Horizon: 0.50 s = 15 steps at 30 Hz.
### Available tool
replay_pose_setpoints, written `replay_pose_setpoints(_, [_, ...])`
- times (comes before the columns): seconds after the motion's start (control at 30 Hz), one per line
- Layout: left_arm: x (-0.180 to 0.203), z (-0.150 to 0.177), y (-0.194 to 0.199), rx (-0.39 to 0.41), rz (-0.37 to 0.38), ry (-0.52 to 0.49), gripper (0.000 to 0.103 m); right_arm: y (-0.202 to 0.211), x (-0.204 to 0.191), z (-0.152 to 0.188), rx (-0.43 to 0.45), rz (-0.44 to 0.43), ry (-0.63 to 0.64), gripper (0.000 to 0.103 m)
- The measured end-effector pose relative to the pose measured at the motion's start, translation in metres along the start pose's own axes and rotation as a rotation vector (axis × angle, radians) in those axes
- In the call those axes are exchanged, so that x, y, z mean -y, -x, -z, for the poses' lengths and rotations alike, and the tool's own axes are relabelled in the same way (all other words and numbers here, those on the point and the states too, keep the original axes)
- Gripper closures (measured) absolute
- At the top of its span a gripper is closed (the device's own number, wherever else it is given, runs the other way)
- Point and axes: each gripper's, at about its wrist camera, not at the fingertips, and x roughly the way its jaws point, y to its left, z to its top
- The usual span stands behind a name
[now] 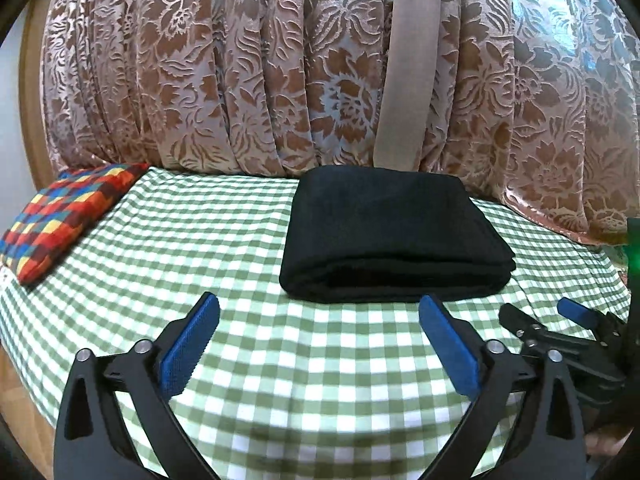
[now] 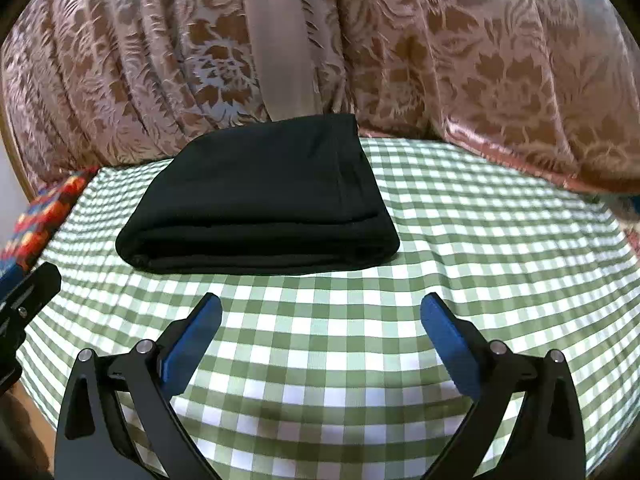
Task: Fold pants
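a: pants [image 1: 394, 236], seen from the left wrist, lie as a thick black rectangle on the checked tablecloth [image 1: 224, 248], toward the far edge of the table, almost against the flowered curtain [image 1: 240, 72]. several layers show along the near edge of the bundle.

b: and the left gripper [image 1: 319, 312]?

a: released, its blue pads spread wide over bare cloth, short of the bundle and touching nothing. the right gripper [image 1: 540, 316] shows at the right edge of this view, near the table's right side, also apart from the pants. a patchwork cushion [image 1: 60, 216] sits at the far left corner.

b: now the right wrist view.

a: same bundle, pants [image 2: 260, 196] just left of centre near the far edge, squared and flat, with a seam line running along its right side. the right gripper [image 2: 321, 312] hangs with its pads wide apart, nothing between them, over the tablecloth [image 2: 480, 220] nearer the front edge. part of the left gripper [image 2: 28, 292] pokes in at the left; its fingers are not shown from here.

b: so which step is this?

a: i judge the folding is done, or at its last check: no loose leg or waistband trails out. if anything is left, it calls for a light press on the top layer or a nudge to square the corners, coming in low so the stack does not slide or spring apart.
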Motion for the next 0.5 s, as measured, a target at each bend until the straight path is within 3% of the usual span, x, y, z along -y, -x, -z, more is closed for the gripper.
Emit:
replay_pose_setpoints(0.2, [-0.002, 0.009, 0.009, 0.005, -0.067, -0.001, 0.004, 0.014, -0.005, 0.002, 0.034, -0.001, 0.007, 0.003])
replay_pose_setpoints(0.5, [-0.009, 0.011, 0.011, 0.01, -0.069, 0.017, 0.004, 0.024, -0.014, 0.004, 0.068, 0.004, 0.034, 0.002])
